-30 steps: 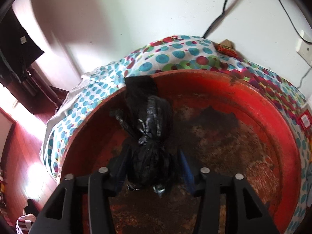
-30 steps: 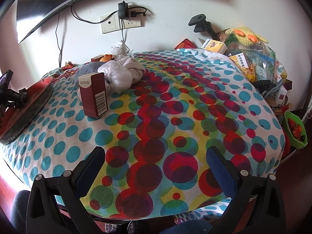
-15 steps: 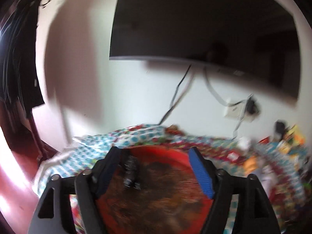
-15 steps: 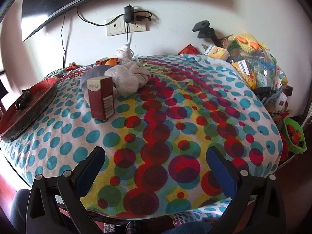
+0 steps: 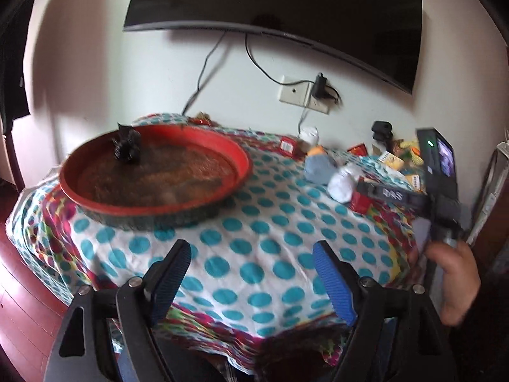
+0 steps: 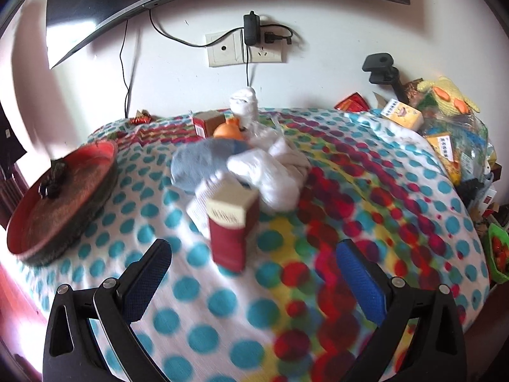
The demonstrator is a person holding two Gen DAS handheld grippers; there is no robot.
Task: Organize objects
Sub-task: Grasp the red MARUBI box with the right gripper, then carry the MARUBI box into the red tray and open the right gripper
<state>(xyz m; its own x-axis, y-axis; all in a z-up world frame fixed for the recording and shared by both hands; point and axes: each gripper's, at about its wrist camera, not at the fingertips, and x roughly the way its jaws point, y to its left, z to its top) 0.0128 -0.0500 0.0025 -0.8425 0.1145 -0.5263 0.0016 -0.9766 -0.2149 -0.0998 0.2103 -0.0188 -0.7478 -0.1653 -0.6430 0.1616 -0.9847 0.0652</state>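
A round red tray [image 5: 241, 162] sits on the dotted tablecloth [image 5: 254, 238] at the left, with a knotted black bag [image 5: 127, 145] near its far rim. My left gripper [image 5: 253, 272] is open and empty, drawn back over the near table edge. My right gripper [image 6: 251, 273] is open and empty, just short of an upright dark red carton [image 6: 230, 226]. Behind the carton lie white and grey socks [image 6: 273, 172], an orange toy [image 6: 226, 130] and a small red box [image 6: 206, 122]. The tray [image 6: 22, 245] and the bag [image 6: 52, 181] also show in the right wrist view.
A wall with sockets [image 6: 245, 49] and a TV [image 5: 286, 6] stands behind the table. Boxes, packets and a yellow knitted toy [image 6: 445, 95] crowd the right edge. A green basket [image 6: 498, 254] hangs low at right. The hand holding the right gripper [image 5: 458, 277] shows in the left wrist view.
My left gripper let go of the black bag in the tray, opened and pulled back to the near table edge. My right gripper moved forward and left toward the red carton.
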